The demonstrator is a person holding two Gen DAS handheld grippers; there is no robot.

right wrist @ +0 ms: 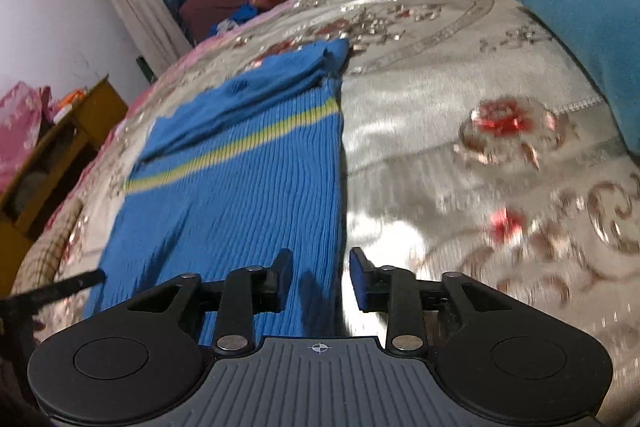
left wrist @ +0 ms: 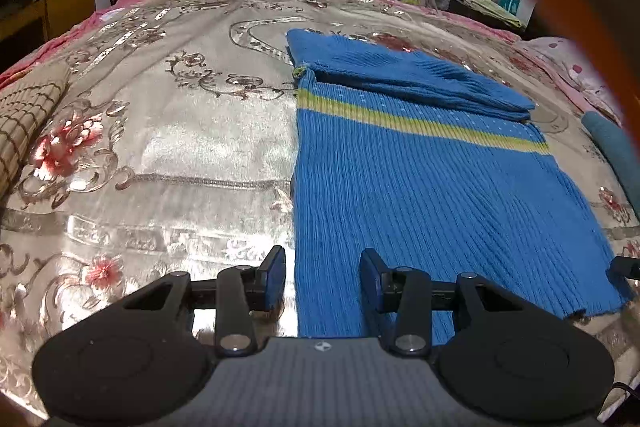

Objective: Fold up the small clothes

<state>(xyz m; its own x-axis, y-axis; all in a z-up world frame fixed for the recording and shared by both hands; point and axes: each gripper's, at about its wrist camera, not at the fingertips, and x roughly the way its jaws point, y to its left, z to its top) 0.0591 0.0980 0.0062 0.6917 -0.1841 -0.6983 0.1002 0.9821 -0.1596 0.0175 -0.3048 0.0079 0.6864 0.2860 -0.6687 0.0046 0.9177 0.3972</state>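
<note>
On the bed's shiny bedspread lies a blue knitted sweater, spread flat toward the near edge. Its body is ribbed in fine lengthwise ridges, crossed by one yellow-green stripe, with a row of pale dots just beyond the stripe. The far part is folded across the body into a thicker, softly rumpled band. The sweater's left edge runs straight; its near hem looks slightly frayed.

The left hand-held gripper hovers over that left edge with jaws apart and nothing between them, one blue-padded finger above bedspread, the other above knit. The right hand-held gripper is likewise spread and holds nothing, straddling the sweater's right edge, though this view is motion-blurred.

The bedspread is glossy, silvery satin with red roses and scrolling borders. Toward the bed's right side rests a plain teal cloth of smoother, felt-like texture, well apart from the sweater.
</note>
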